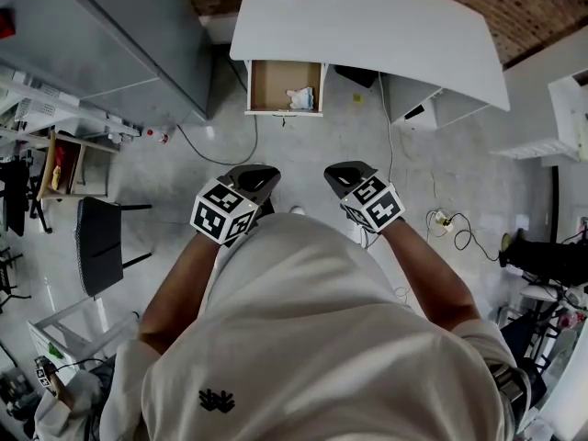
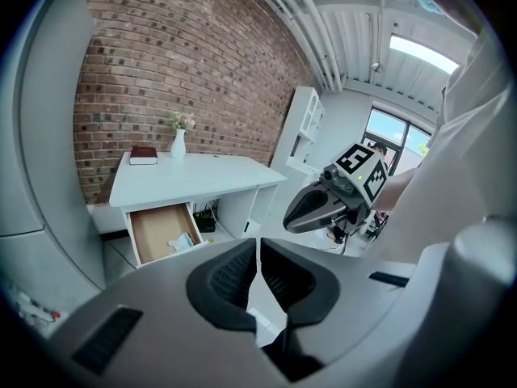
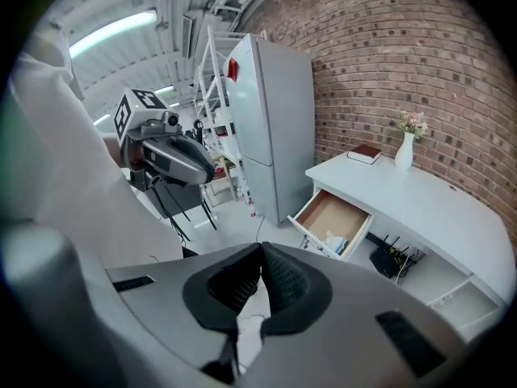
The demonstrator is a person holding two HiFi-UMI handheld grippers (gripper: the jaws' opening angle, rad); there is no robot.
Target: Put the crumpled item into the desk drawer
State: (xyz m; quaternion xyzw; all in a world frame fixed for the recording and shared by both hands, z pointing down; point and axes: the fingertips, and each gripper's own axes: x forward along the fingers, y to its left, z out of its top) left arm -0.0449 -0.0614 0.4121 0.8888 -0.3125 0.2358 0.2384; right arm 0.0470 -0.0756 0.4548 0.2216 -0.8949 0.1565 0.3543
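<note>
Already the crumpled item lies in the open drawer under the desk. It is far off at twelve o'clock. Both the left gripper and right gripper have jaws together, empty. Left looks slightly nearer.

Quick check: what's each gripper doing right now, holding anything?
Left gripper: closed, jaw tips together, nothing held.
Right gripper: closed, jaw tips together, nothing held.
</note>
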